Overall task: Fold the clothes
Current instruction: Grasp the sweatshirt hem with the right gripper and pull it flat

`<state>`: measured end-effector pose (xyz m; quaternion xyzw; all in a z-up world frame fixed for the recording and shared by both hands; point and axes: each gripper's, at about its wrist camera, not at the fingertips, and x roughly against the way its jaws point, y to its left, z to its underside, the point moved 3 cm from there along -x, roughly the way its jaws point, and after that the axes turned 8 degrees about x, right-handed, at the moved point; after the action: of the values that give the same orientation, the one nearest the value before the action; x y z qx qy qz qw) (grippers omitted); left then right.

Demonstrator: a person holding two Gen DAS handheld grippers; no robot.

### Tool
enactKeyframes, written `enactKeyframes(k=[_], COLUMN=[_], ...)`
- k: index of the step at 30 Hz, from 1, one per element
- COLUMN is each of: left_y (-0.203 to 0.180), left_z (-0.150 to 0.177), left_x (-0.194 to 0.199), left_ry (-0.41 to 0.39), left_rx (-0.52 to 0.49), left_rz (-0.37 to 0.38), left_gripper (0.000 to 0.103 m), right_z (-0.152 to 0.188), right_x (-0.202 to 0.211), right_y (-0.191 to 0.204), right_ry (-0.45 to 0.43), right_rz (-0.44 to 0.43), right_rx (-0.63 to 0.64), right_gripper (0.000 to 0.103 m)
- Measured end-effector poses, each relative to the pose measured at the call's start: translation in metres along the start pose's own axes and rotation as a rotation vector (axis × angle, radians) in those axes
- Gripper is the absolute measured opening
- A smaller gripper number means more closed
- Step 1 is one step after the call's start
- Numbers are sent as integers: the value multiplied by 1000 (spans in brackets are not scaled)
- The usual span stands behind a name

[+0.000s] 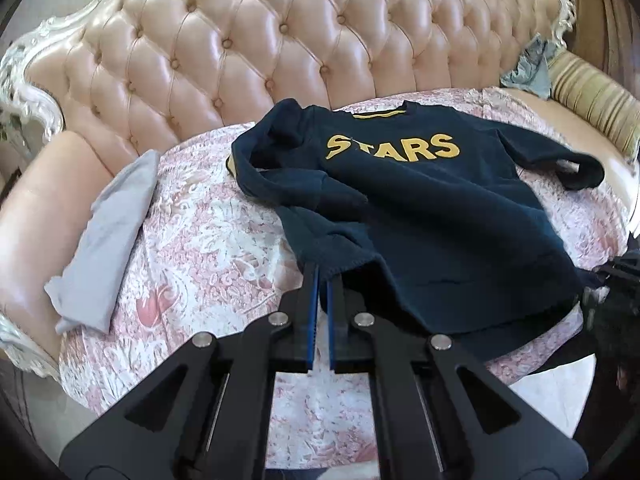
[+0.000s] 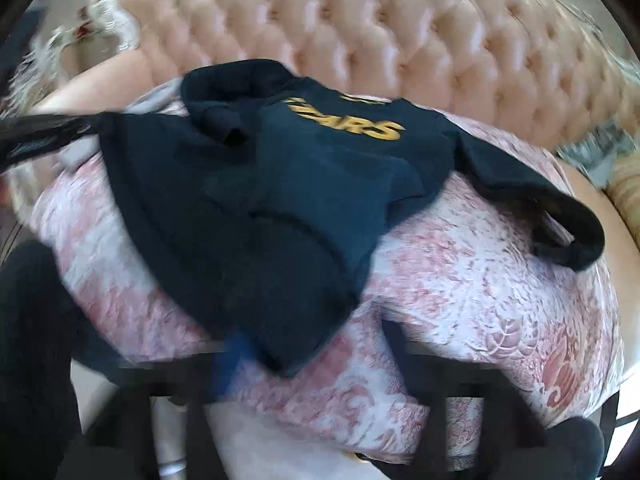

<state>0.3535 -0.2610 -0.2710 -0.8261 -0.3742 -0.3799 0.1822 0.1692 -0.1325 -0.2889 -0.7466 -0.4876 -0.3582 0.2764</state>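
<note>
A navy sweatshirt (image 1: 420,208) with yellow "STARS" lettering lies face up on the sofa seat, its left sleeve bunched over the chest. My left gripper (image 1: 323,274) is shut on the sweatshirt's near left hem corner, which is lifted a little off the seat. In the smeared right wrist view the sweatshirt (image 2: 280,184) spreads ahead. My right gripper (image 2: 314,340) shows its fingers apart there, with the near right hem corner lying between them. The blue pad (image 2: 230,356) is at the cloth's edge and the other finger stands clear of it.
A pink floral cover (image 1: 200,232) drapes the seat of a tufted pink sofa (image 1: 280,40). A folded grey garment (image 1: 108,232) lies at the left. A bluish cloth (image 1: 528,68) and a striped cushion (image 1: 592,100) sit at the far right. A dark-clothed part of the person (image 2: 32,340) is at lower left.
</note>
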Motion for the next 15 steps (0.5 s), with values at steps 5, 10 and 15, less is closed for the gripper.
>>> enactKeyframes(k=[5, 10, 15], left_y=[15, 16, -6], left_z=[-12, -32, 10], left_x=[24, 58, 48], left_ry=[-15, -35, -45], left_rx=[116, 226, 189], left_rz=[84, 228, 258], left_gripper=[3, 3, 31], right_z=[-30, -92, -81], right_x=[45, 116, 105], right_y=[-48, -88, -89], right_ry=[-77, -192, -82], right_rz=[113, 247, 163], right_rx=[-67, 45, 25], right_gripper=[6, 7, 7])
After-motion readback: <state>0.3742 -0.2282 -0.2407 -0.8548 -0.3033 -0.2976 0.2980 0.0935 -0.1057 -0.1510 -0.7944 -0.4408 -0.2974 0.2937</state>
